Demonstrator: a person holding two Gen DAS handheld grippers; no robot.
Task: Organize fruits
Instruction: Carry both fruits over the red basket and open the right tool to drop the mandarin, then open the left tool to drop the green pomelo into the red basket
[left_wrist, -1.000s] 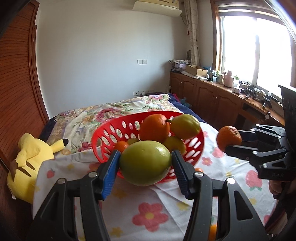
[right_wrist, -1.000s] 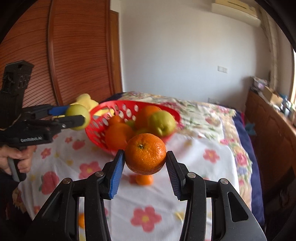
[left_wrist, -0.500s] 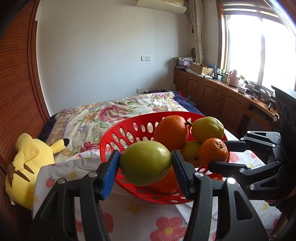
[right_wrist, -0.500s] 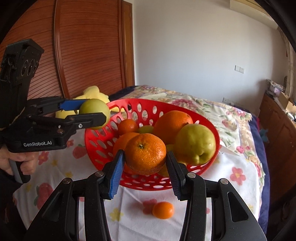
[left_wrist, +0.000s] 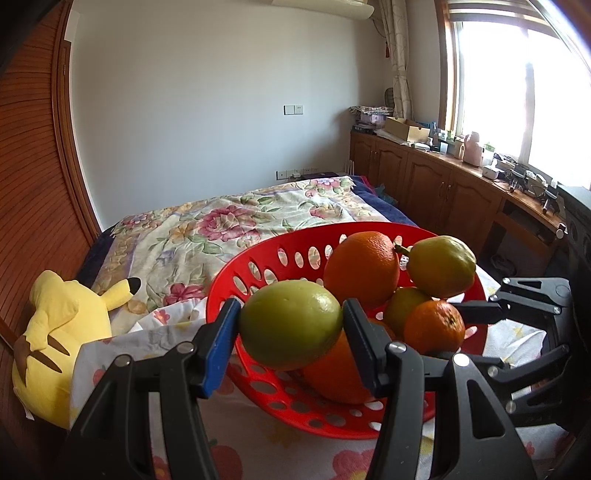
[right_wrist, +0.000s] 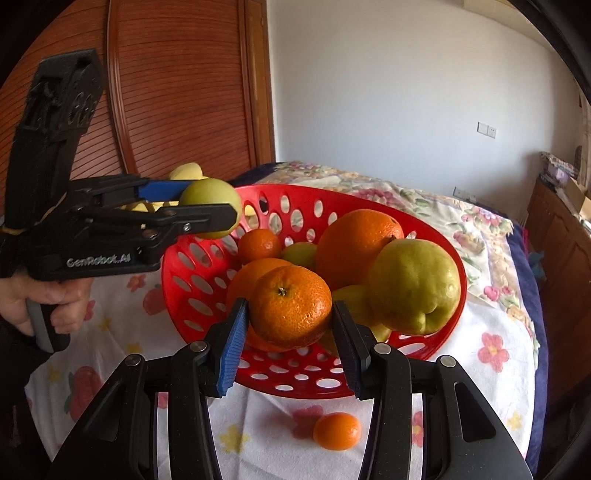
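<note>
small orange (right_wrist: 337, 431) on cloth (right wrist view only)

Both wrist cameras are looking down along their own fingers at the red basket (left_wrist: 258, 266) (right_wrist: 177, 266) from close by, the left one facing it from the wardrobe side, the right from the opposite side, both sharing its fruit pile.

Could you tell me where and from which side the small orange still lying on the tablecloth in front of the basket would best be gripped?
The small orange lies alone on the tablecloth, clear of the red basket. It is round, so I would probably come from above and close the fingers across its widest middle, on opposite sides. Both grippers already hold fruit, so one must let go first.
</note>
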